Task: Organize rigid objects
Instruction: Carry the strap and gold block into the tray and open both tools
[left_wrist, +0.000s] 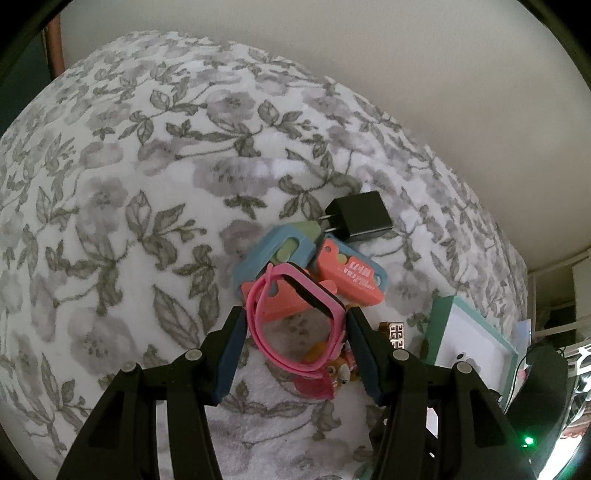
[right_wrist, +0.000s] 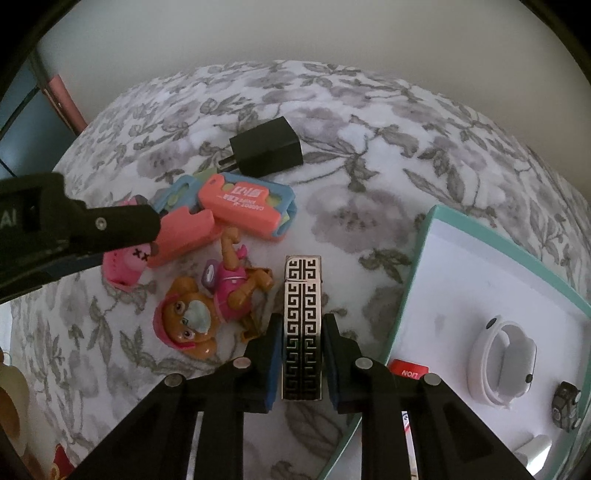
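Metal, black and silver with a Greek-key pattern, the small rectangular lighter (right_wrist: 302, 325) lies on the floral blanket (right_wrist: 369, 166) with the right gripper (right_wrist: 302, 332) closed on its long sides, one finger flat against each. It looks stiff, dense for its size and slick, so this hold low on the body, below the seam of the cap, seems sound; a tilted lift could let it slide. Just to its right is the teal-rimmed box (right_wrist: 417, 266), already holding a white wristband (right_wrist: 502, 362).

Beside the lighter lies a toy pup figure (right_wrist: 207, 306), hard plastic with thin limbs. The left gripper (left_wrist: 295, 328) has its fingers about the pink watch (left_wrist: 295, 317), closed on it from both sides; its case is rigid but the strap bends, so the case is the place to pinch. Farther off sit coral and blue plastic pieces (right_wrist: 243, 206), then a black charger plug (right_wrist: 269, 147), blocky and easy to grip.
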